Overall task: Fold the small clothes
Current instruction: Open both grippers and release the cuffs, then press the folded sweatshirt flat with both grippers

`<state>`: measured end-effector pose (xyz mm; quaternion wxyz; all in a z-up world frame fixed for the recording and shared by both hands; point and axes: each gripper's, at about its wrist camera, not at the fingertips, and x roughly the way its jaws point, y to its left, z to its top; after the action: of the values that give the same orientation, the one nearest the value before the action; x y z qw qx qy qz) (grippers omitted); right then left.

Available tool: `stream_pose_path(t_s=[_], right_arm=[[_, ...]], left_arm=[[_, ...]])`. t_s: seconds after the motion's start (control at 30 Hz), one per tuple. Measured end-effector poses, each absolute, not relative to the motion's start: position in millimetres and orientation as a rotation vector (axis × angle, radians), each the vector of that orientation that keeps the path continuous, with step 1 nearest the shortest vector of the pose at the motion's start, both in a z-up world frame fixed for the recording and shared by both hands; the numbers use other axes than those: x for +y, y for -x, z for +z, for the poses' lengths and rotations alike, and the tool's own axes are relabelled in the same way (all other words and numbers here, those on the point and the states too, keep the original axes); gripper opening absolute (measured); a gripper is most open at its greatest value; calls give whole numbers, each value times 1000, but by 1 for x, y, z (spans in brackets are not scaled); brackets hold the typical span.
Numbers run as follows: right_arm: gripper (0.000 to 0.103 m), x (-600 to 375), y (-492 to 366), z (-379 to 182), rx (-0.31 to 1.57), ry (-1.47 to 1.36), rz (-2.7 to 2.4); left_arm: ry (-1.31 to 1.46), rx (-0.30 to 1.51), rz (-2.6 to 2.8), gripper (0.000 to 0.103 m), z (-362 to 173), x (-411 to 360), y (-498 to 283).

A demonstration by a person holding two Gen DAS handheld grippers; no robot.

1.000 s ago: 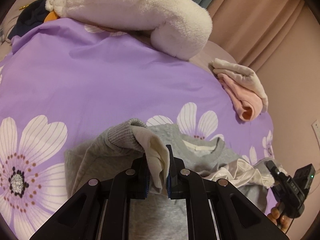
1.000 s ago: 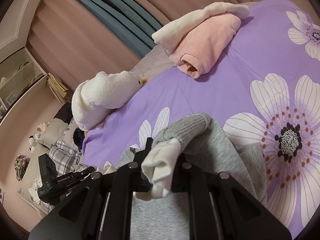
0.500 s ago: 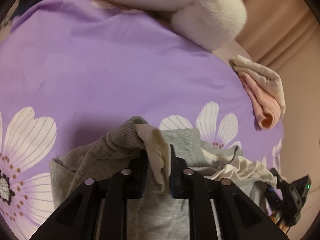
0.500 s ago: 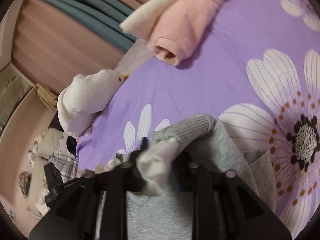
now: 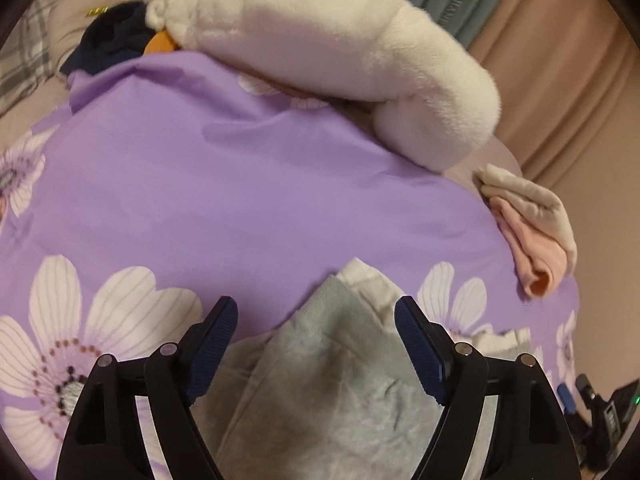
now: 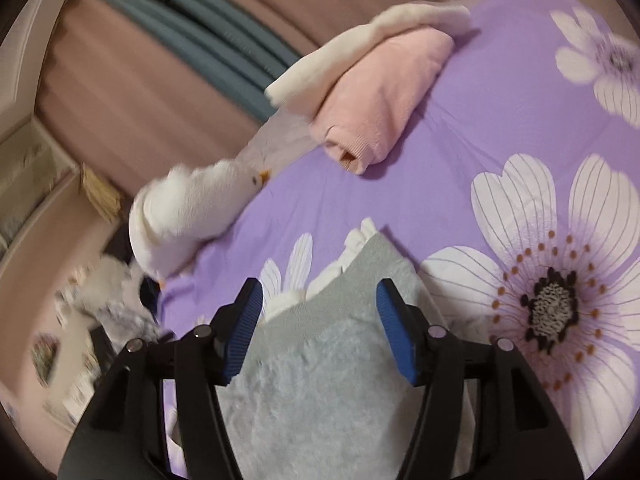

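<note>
Grey sweatshirt let go, lying folded on the purple bed cover

Grey sweatshirt [image 5: 336, 392] down flat on the purple flowered bed cover [image 5: 240, 184], fleecy inside showing, a cream lining edge [image 5: 372, 280] peeking out at its far tip. Left hand-held gripper [image 5: 316, 340] has just been opening and now stands wide, blue pads well clear on either side of the cloth, nothing pinched. Right hand-held gripper [image 6: 320, 328] the same story: jaws just been parting, about half spread, the grey fabric [image 6: 332, 360] lying loose below and between them, no pad pressing on it. Over on the far right of the left view, a folded pile sits near the bed's edge, pink garment [image 5: 528, 252] with a cream one [image 5: 532, 200] on top. Right view catches that same pile up top [image 6: 380, 92]. A big white plush toy [image 5: 340, 44] sprawls across the head of the bed, dark clothing [image 5: 108, 44] beside it. Curtains [image 6: 180, 40] behind.
</note>
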<state>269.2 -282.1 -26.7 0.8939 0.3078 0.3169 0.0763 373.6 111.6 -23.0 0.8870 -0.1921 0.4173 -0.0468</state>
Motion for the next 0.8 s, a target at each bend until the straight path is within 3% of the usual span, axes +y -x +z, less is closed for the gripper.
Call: stream_pose_path(t_s=[0.17,0.3,0.37,0.53,0.8], right_arm=[[34,-248,-262,-29,736,-416,146],[25,-235,-247,-44,797,-286,115],[25,-232,-237,-51,825,-228,92],[22,-233,-214,-77,891,-118,52],[24,-252,-192,-68,872,-217,81]], left_arm=[[269,874,-215,80,-21,84,-349],[105,876,-259,68,-42,66,-312],[73,900,-258,60,-53,66,-302],[47,961,-258,59,-90,79,-275],[52,918,-282,59,-74,91,-253]])
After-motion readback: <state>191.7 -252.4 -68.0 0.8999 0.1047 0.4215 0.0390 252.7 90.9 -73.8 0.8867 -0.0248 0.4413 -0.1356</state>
